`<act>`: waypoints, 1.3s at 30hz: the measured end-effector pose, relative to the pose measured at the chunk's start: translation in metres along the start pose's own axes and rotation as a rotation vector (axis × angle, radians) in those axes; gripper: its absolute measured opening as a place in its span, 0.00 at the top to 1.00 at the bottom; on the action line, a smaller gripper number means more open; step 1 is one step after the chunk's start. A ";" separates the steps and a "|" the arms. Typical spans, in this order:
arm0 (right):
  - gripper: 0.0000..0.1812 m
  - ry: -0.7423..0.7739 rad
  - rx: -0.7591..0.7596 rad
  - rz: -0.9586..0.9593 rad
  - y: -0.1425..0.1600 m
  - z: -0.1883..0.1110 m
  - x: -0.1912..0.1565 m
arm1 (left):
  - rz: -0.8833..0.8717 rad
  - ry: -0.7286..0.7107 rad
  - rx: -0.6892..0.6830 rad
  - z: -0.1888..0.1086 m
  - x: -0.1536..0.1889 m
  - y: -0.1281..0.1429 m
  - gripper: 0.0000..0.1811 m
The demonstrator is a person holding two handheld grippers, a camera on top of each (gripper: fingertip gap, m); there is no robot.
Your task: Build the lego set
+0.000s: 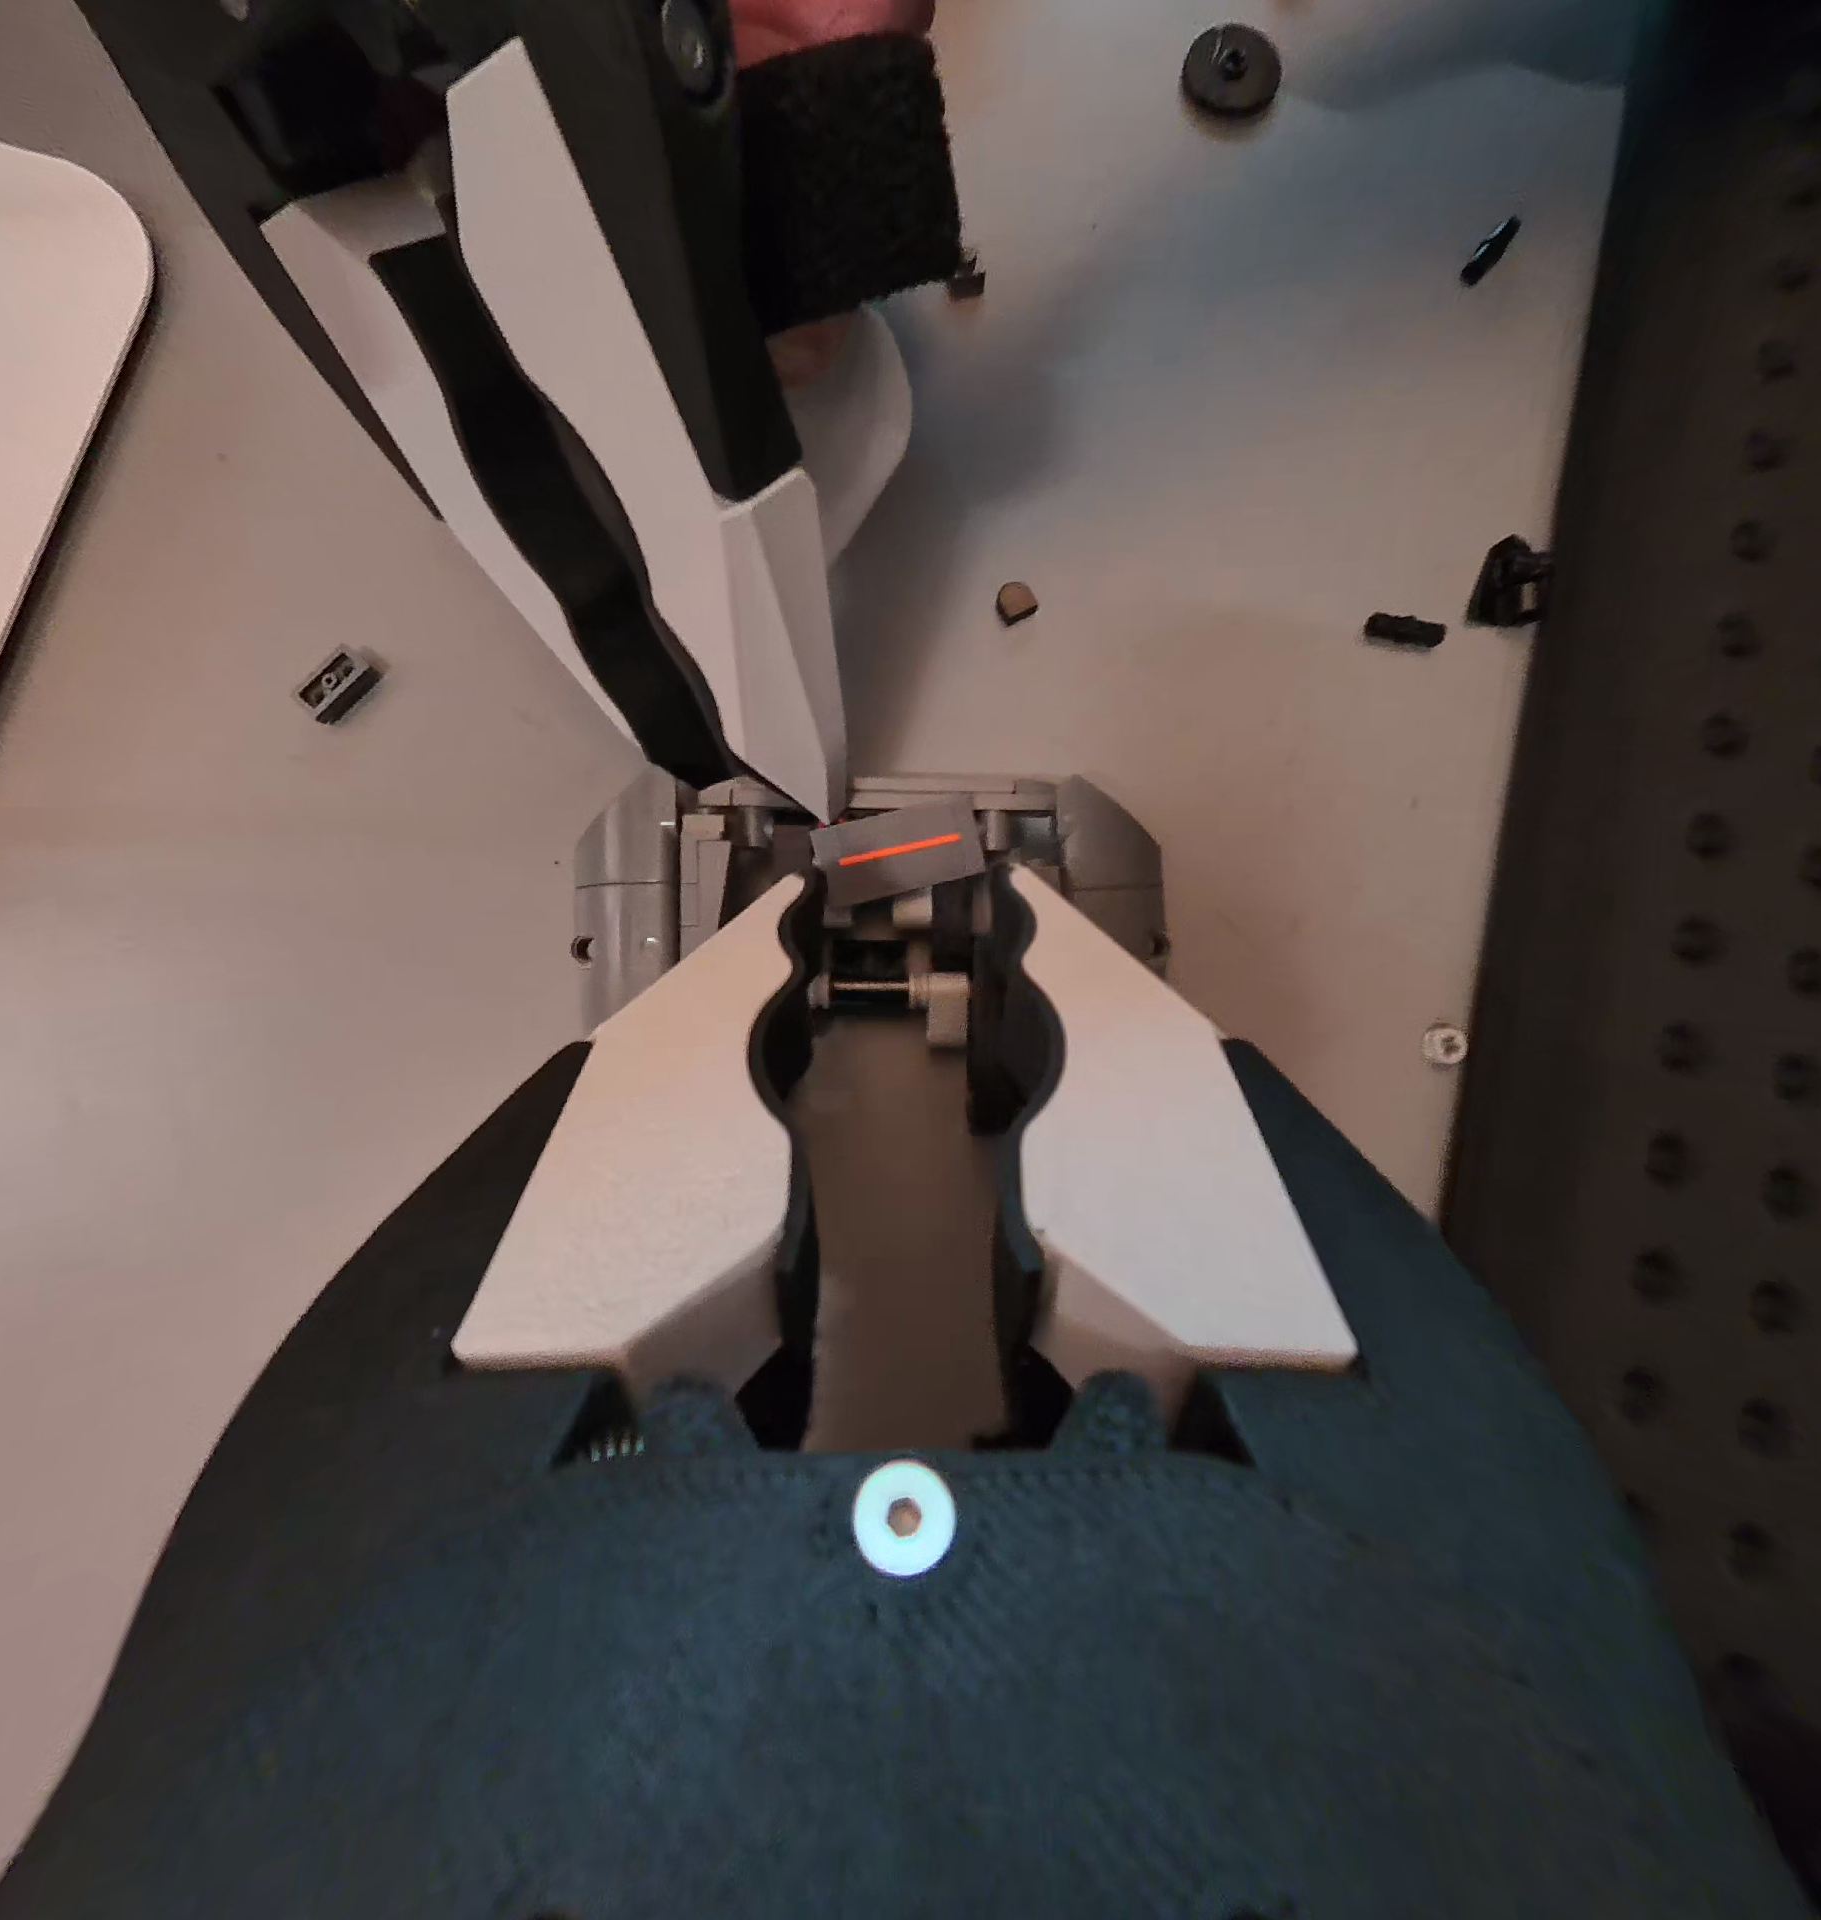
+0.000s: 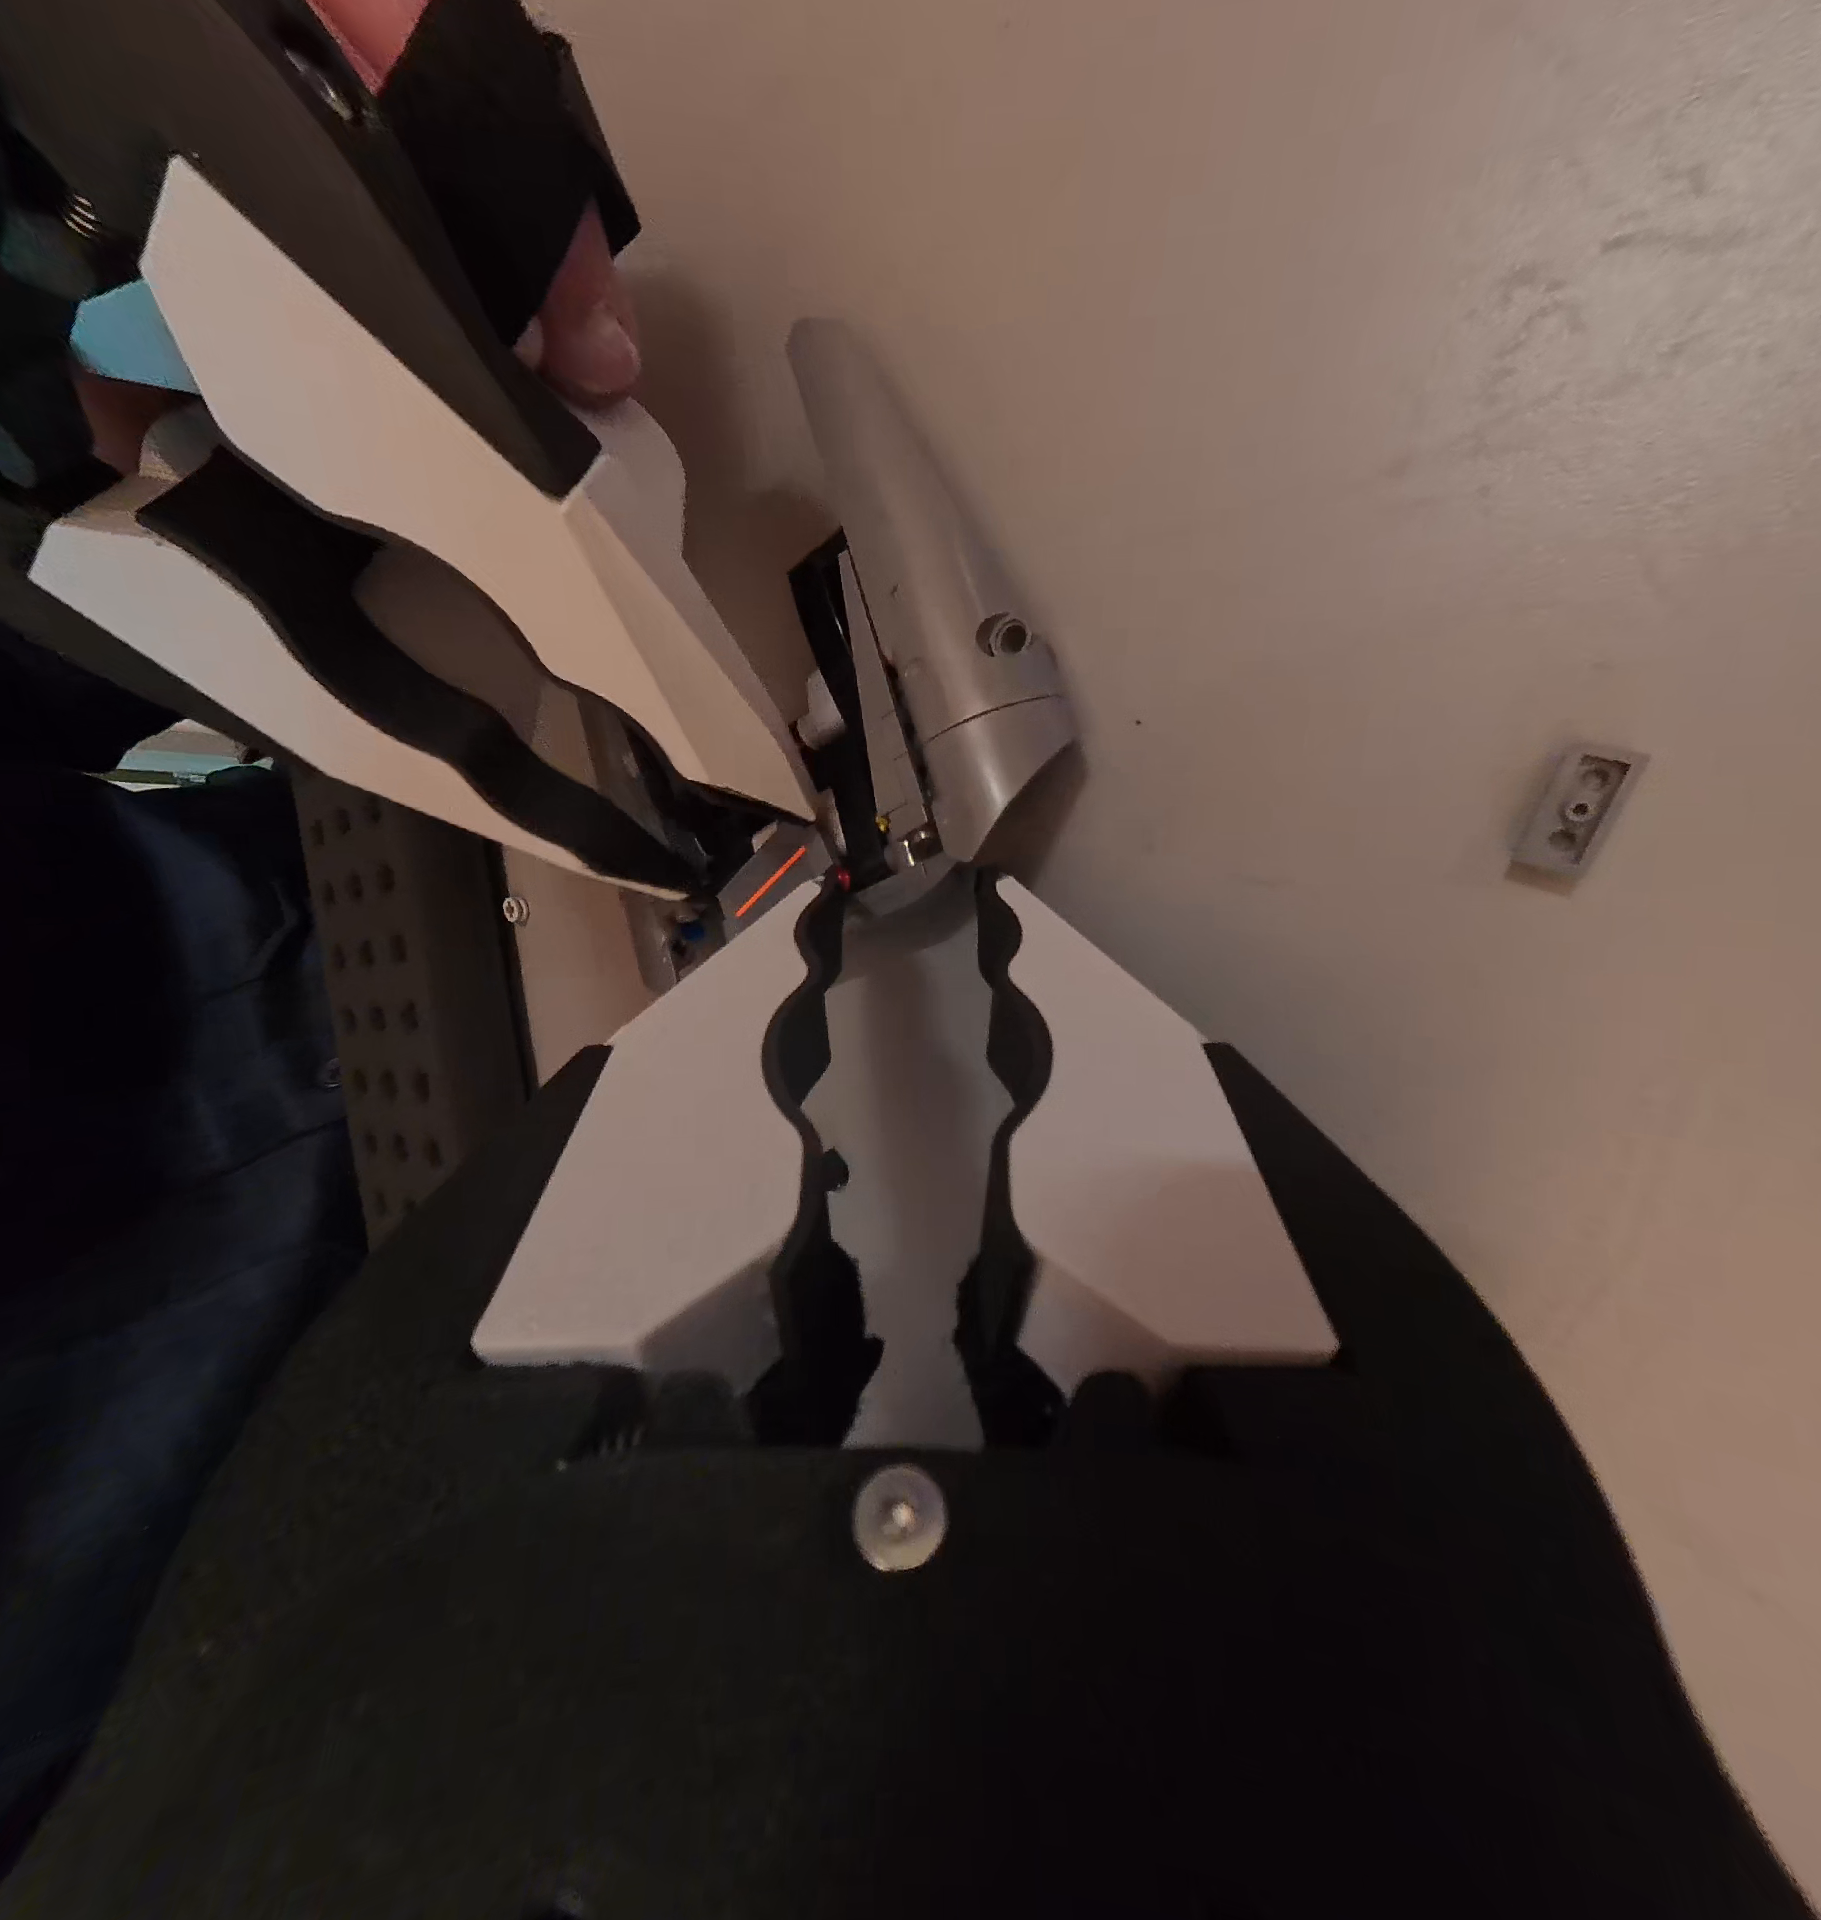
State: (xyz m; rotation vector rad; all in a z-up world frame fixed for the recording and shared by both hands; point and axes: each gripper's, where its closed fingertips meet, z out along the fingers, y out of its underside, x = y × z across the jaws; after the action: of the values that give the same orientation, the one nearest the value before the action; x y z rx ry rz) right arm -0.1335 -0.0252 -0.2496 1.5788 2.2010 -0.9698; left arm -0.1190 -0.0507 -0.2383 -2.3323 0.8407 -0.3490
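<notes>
A grey lego model (image 1: pixel 615 883) with rounded silver sides lies on the pale table (image 1: pixel 210 1039). My left gripper (image 1: pixel 911 883) is shut on its middle part, fingers along its length. A dark grey tile with an orange line (image 1: pixel 901 852) sits tilted on the model's far end. My right gripper (image 1: pixel 802 795) comes in from the upper left, its tip touching the tile's left end. In the right wrist view, my right gripper (image 2: pixel 904 894) is open with bare table between its fingers. The tile (image 2: pixel 771 868) lies just left of its left fingertip, by the model (image 2: pixel 947 644).
A small grey plate (image 1: pixel 337 683) lies upside down at the left and shows in the right wrist view (image 2: pixel 1576 810). Several small black pieces (image 1: pixel 1405 629) and a brown one (image 1: pixel 1015 601) lie farther back. A dark studded baseplate (image 1: pixel 1716 935) runs along the right. A white tray (image 1: pixel 33 416) is at the left.
</notes>
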 end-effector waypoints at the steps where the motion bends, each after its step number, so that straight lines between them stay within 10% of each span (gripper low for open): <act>1: 0.87 0.000 0.000 0.000 0.000 0.000 0.000 | -0.012 0.014 0.015 -0.001 0.002 -0.002 0.82; 39: 0.88 -0.012 0.010 -0.025 0.000 -0.004 -0.006 | 0.095 -0.134 0.037 -0.001 0.007 -0.005 0.83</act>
State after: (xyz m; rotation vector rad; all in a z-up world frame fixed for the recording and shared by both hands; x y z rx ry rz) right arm -0.1312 -0.0272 -0.2436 1.5493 2.2168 -0.9958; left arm -0.1117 -0.0529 -0.2335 -2.2443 0.8686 -0.1648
